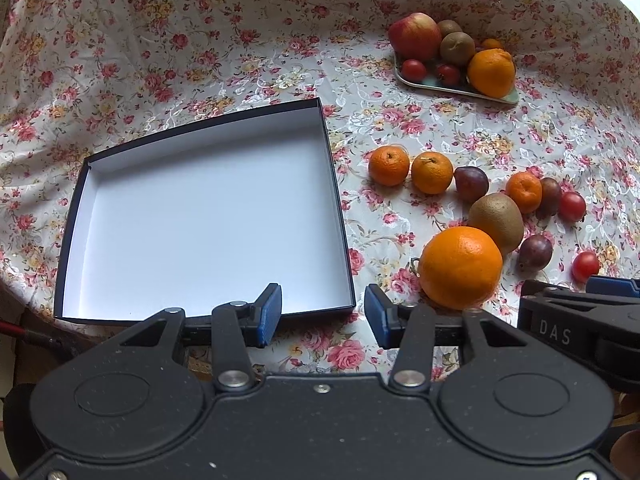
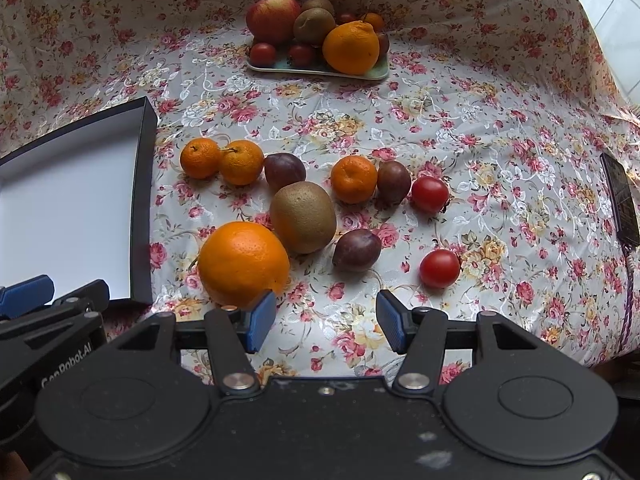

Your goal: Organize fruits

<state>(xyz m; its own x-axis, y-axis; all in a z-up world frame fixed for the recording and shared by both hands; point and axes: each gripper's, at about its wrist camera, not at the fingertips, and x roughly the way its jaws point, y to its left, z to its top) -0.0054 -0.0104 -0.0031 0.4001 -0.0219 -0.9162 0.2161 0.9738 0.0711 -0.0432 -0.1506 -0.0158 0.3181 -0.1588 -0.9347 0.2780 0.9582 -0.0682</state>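
Soft daylight enters from about one o'clock, blowing out that corner in both views. The white box (image 1: 208, 220) interior glares pale blue; the tablecloth (image 2: 460, 128) sheen glints. Fruit shadows are faint. Fisheye bending curves the edges; focus is fairly sharp

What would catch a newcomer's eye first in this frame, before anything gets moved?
The empty white-lined box with dark walls fills the left of the table, open and holding nothing. Loose fruit lies scattered to its right on the floral tablecloth, led by a large orange nearest the grippers with a kiwi just behind it. Farther back, a small tray is piled with an apple, more kiwis and another orange.
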